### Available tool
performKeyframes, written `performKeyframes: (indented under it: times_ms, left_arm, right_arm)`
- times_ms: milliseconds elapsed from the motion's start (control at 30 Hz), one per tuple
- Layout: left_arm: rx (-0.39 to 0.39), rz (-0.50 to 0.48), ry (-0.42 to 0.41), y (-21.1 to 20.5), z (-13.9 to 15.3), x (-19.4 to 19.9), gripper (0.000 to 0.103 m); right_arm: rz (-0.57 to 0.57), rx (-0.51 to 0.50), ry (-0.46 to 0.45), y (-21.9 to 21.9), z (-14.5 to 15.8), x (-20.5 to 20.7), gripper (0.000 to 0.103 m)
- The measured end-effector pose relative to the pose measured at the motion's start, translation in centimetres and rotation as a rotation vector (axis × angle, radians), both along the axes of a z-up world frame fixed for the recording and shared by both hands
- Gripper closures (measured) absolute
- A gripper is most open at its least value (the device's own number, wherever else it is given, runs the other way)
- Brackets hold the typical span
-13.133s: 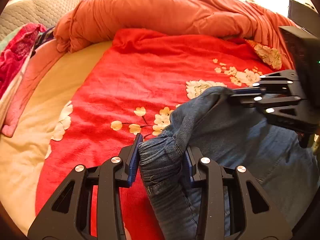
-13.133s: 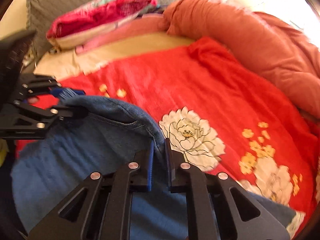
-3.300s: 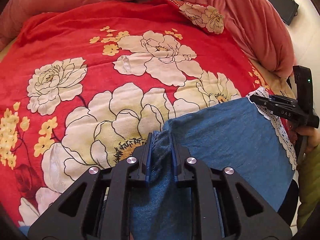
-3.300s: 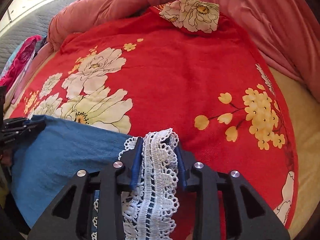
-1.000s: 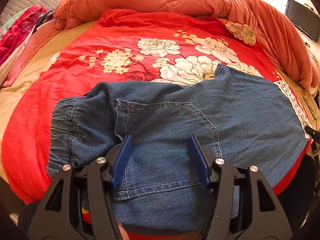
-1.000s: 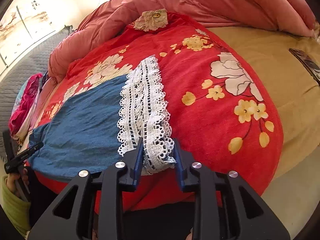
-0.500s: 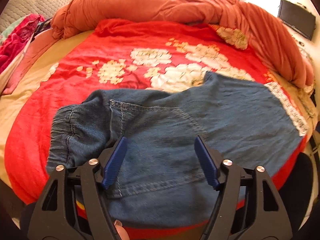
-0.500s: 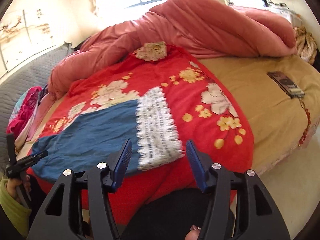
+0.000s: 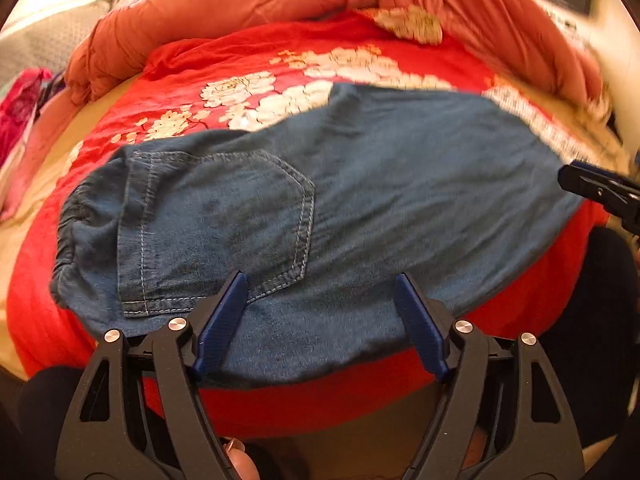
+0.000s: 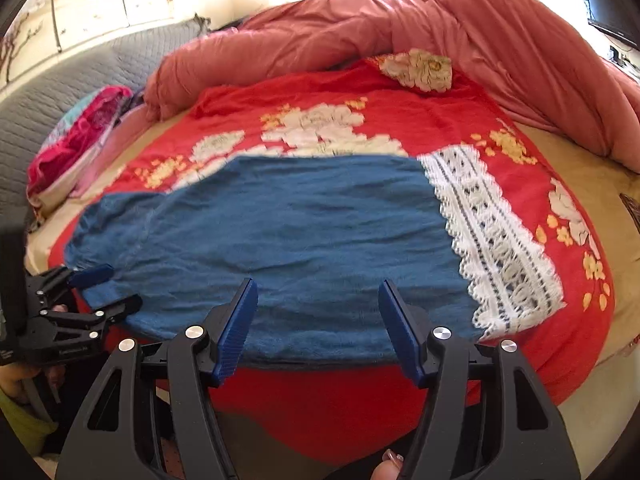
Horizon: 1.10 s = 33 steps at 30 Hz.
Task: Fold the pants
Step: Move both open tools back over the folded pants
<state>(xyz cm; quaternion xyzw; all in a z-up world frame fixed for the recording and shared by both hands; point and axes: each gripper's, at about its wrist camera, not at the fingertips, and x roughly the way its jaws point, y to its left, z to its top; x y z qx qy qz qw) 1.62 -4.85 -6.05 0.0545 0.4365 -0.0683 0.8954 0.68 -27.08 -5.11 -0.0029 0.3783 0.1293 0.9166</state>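
We see one pair of denim pants (image 9: 360,208) lying flat across the lower middle of both frames, on a red floral blanket (image 9: 248,64) that covers the bed. The waistband sits at the left of the frame, and a single back pocket (image 9: 224,224) faces up in the left wrist view. One white lace hem (image 10: 496,248) runs down the right side of the right wrist view. Only one leg's width shows, so we judge that the legs already lie one upon the other: the lengthwise fold appears done, while the crosswise folds, hem toward waist, remain.

The left gripper (image 9: 320,320) stands at the bottom centre of its frame, its jaws opening wide over the near edge of the denim and pressing on nothing. The right gripper (image 10: 318,316) stands likewise at the bottom centre of its frame, its jaws opening, with cloth beyond them but none pinched.

We count two grippers, one pair of pants, one pocket, one lace hem, one blanket, and one pink quilt (image 10: 460,28) heaped along the top of the frame.
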Motion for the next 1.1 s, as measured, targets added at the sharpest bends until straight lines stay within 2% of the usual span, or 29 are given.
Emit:
performKeyframes:
  times_ms: [100, 167, 233, 267, 367, 467, 533, 600, 700, 767, 867, 1000, 1100]
  left_arm:
    - [0.012, -0.013, 0.003, -0.2, -0.4, 0.1, 0.028]
    - [0.012, -0.015, 0.004, -0.1, -0.5, 0.2, 0.028]
    - [0.005, -0.021, 0.0, -0.1, -0.5, 0.3, 0.023]
    - [-0.002, -0.027, -0.003, -0.2, -0.5, 0.2, 0.021]
    - [-0.02, -0.036, -0.019, -0.2, 0.2, -0.3, 0.021]
    - [-0.075, -0.052, -0.013, -0.1, 1.1, -0.7, 0.02]
    - [-0.104, -0.068, -0.022, -0.5, 2.0, -1.2, 0.02]
    - [-0.11, -0.082, -0.033, -1.1, 2.7, -1.7, 0.02]
    - [-0.132, -0.119, -0.044, -2.4, 3.9, -2.0, 0.014]
    - [-0.12, -0.135, -0.058, -3.2, 4.5, -2.0, 0.013]
    - [-0.107, -0.166, -0.074, -4.9, 5.5, -1.1, 0.011]
    - [-0.124, -0.194, -0.067, -6.5, 6.3, 0.9, 0.01]
    - [-0.107, -0.218, -0.062, -8.1, 6.8, 2.9, 0.01]
  right_arm:
    - [-0.03, -0.031, 0.079, -0.3, -2.4, 0.9, 0.041]
    - [-0.035, -0.008, 0.073, -0.7, -2.8, 0.8, 0.04]
    - [-0.022, 0.011, 0.072, -0.6, -2.7, 0.9, 0.031]
    - [-0.018, 0.031, 0.069, -0.7, -2.7, 0.8, 0.03]
    - [-0.019, 0.081, 0.033, -1.3, -1.8, 0.0, 0.03]
    - [-0.024, 0.12, -0.022, -2.6, 0.0, -1.3, 0.027]
    - [-0.057, 0.11, -0.057, -3.6, 0.9, -1.9, 0.022]
    - [-0.091, 0.11, -0.077, -4.8, 1.4, -2.3, 0.021]
    - [-0.155, 0.122, -0.091, -6.9, 1.6, -2.8, 0.021]
    - [-0.188, 0.147, -0.092, -8.3, 1.4, -3.1, 0.021]
    - [-0.23, 0.172, -0.092, -9.8, 1.1, -3.4, 0.012]
    - [-0.276, 0.215, -0.09, -11.6, 0.7, -3.4, 0.012]
    - [-0.306, 0.253, -0.078, -12.6, 0.2, -3.2, 0.012]
